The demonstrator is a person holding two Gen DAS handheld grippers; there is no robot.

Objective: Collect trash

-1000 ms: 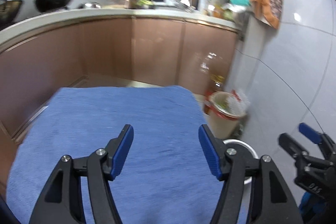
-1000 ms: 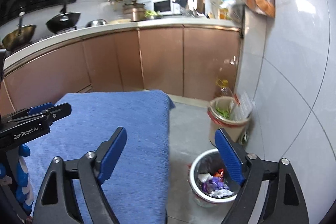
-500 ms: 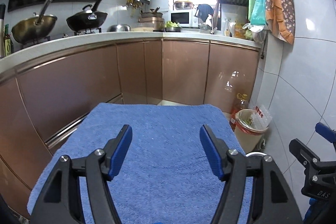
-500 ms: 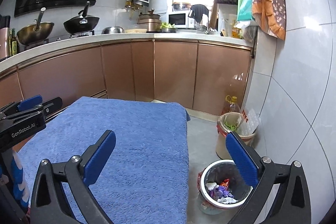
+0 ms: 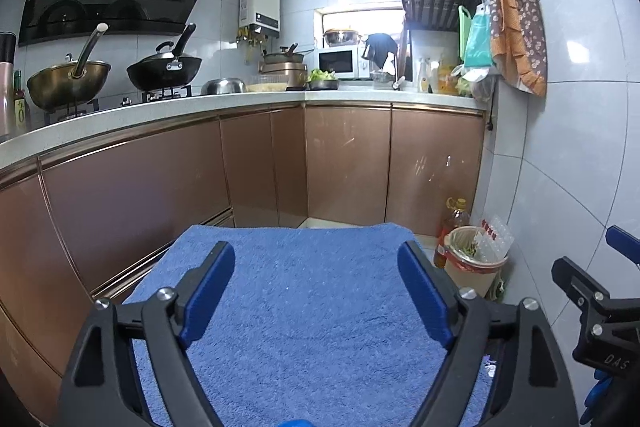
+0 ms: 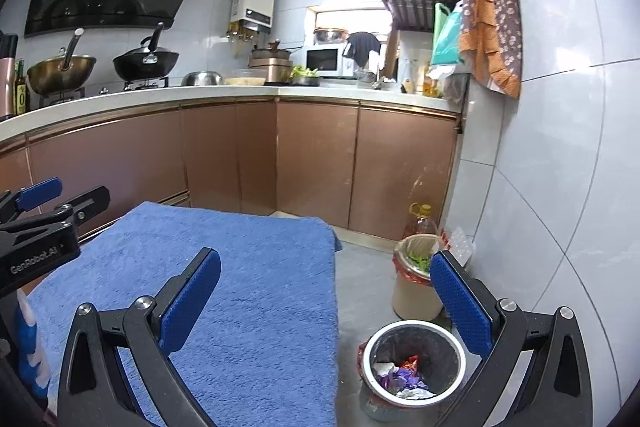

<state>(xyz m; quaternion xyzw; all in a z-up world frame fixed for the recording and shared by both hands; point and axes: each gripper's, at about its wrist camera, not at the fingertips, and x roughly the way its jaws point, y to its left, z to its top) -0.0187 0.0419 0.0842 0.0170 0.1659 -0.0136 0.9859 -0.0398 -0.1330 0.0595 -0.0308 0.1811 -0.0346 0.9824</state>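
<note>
Both my grippers hang empty over the blue towel, trash in the bin.

I hold my left gripper (image 5: 316, 287) above the blue towel (image 5: 312, 327), jaws spread wide with nothing between them. My right gripper (image 6: 328, 303) sits at the towel's right edge, jaws equally wide and empty. Just right of the towel, on the floor, stands the metal bin (image 6: 416, 363) with crumpled trash (image 6: 404, 377) inside. Beyond it, against the wall, sits a tan bucket (image 6: 414, 297) with an oil bottle (image 6: 420, 223) behind.
</note>
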